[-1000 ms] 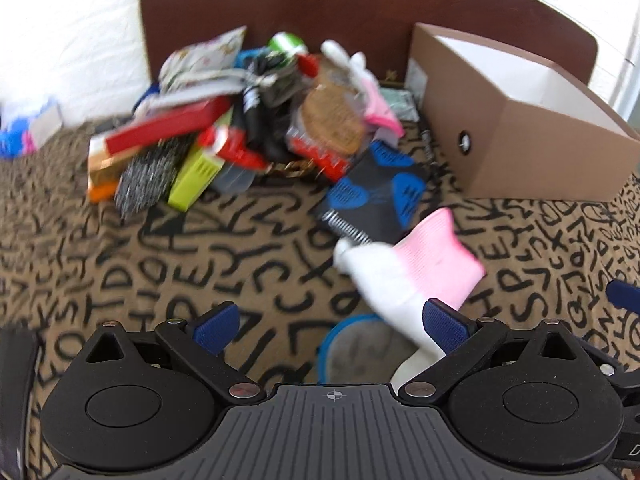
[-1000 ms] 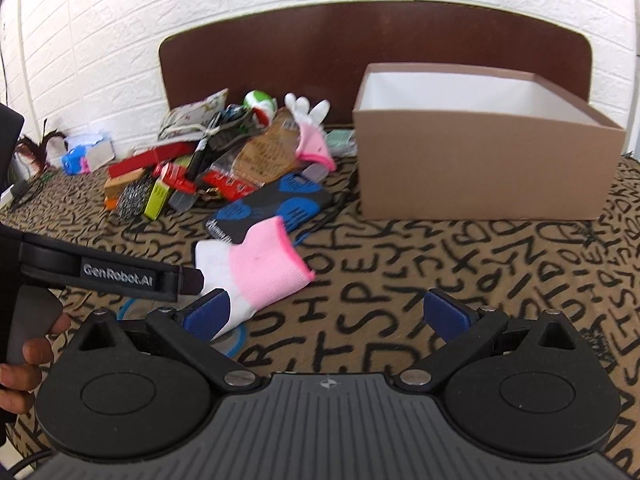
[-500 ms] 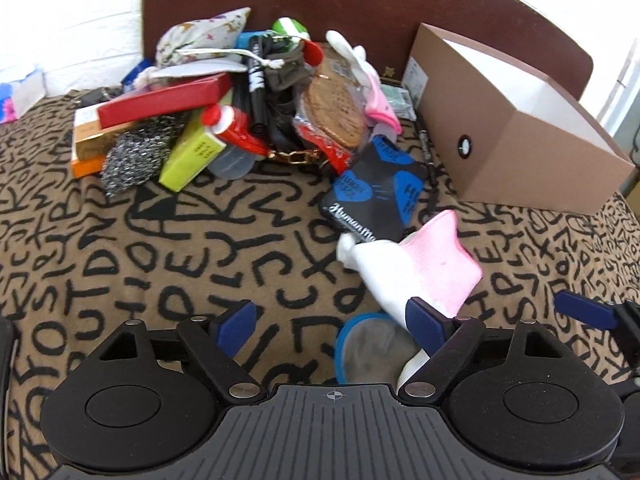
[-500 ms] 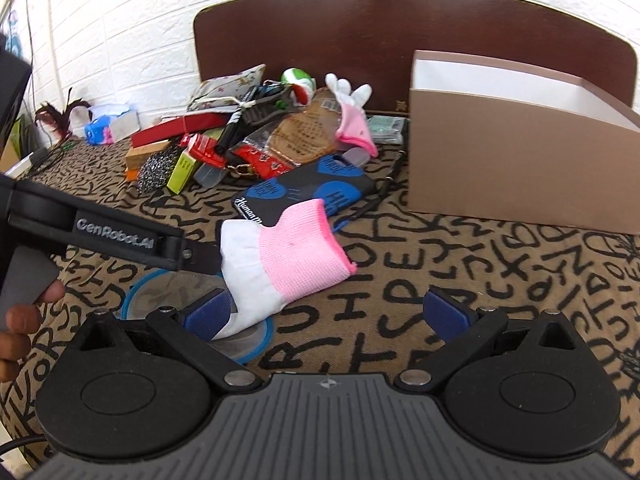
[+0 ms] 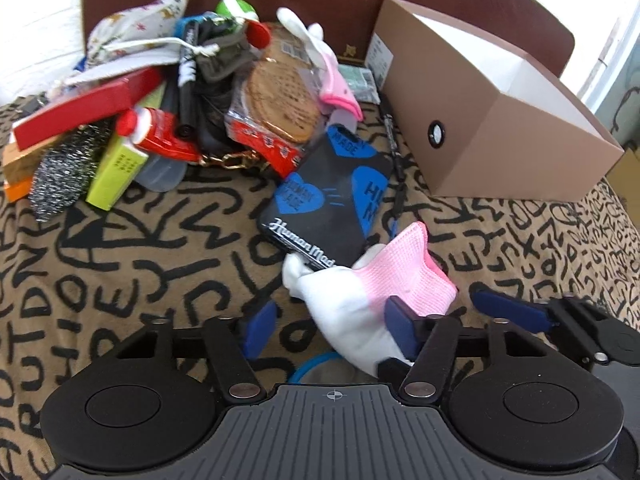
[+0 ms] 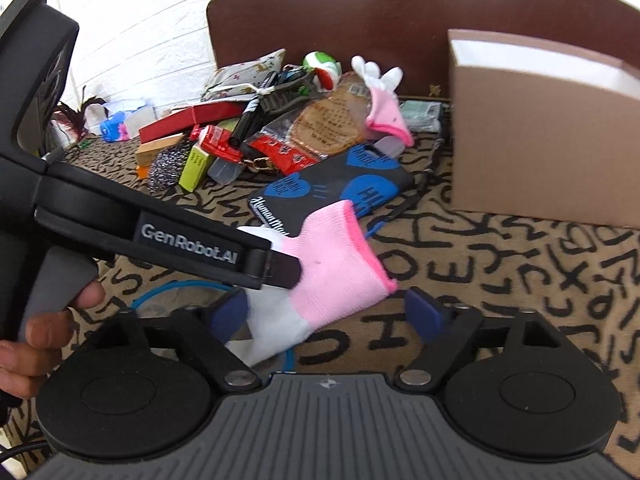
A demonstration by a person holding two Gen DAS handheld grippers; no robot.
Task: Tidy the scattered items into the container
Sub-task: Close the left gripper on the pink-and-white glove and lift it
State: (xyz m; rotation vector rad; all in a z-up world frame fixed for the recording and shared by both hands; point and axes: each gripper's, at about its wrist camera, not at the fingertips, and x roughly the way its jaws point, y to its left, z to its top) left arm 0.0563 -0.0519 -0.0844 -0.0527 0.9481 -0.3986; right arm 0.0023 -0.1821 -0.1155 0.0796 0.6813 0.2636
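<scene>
A pink and white glove (image 5: 372,296) lies on the patterned cloth, over a blue-rimmed lid (image 5: 316,364). My left gripper (image 5: 328,328) is open, its jaws either side of the glove's white part, narrower than before. My right gripper (image 6: 326,314) is open around the same glove (image 6: 328,280), from the other side. The left gripper's arm (image 6: 160,236) crosses the right wrist view. The open brown box (image 5: 480,120) stands at the right (image 6: 540,140). A black case with blue hearts (image 5: 328,200) lies just beyond the glove.
A pile of items (image 5: 160,112) lies at the back left: red box, steel scourer, green box, marker, cookie packet, second pink glove, cloth pouch. A dark headboard (image 6: 360,20) and white brick wall stand behind. Patterned cloth lies between pile and grippers.
Both grippers moved forward and lower toward the glove. The left jaws narrowed around its white part. The right jaws now straddle the pink cuff. The glove stays on the cloth.
</scene>
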